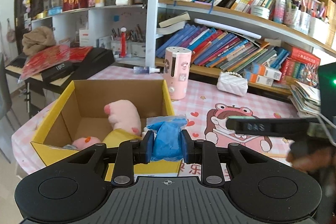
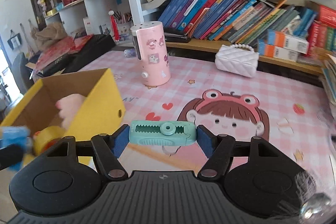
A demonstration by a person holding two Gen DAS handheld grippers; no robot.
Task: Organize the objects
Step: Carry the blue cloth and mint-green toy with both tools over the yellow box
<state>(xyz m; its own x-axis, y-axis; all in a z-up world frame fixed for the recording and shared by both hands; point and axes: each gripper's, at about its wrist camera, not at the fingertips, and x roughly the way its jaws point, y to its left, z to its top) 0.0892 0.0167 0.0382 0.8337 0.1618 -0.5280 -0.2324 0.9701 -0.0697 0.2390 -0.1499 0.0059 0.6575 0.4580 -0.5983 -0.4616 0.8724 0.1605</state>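
the yellow cardboard box (image 1: pixel 63 102) stands open, a pink plush toy (image 1: pixel 124 114) already inside. just right of the box's near corner, the left gripper (image 1: pixel 167 145) is clamped on a blue plastic bag (image 1: pixel 166 140): soft, light, crumpling between the pads, so a pinch across its bunched middle looks safe. further right of the box, the right gripper (image 2: pixel 162 135) pinches a teal plastic correction-tape case (image 2: pixel 162 133) end to end. it seems stiff, light and smooth; held lengthwise, it could twist out.
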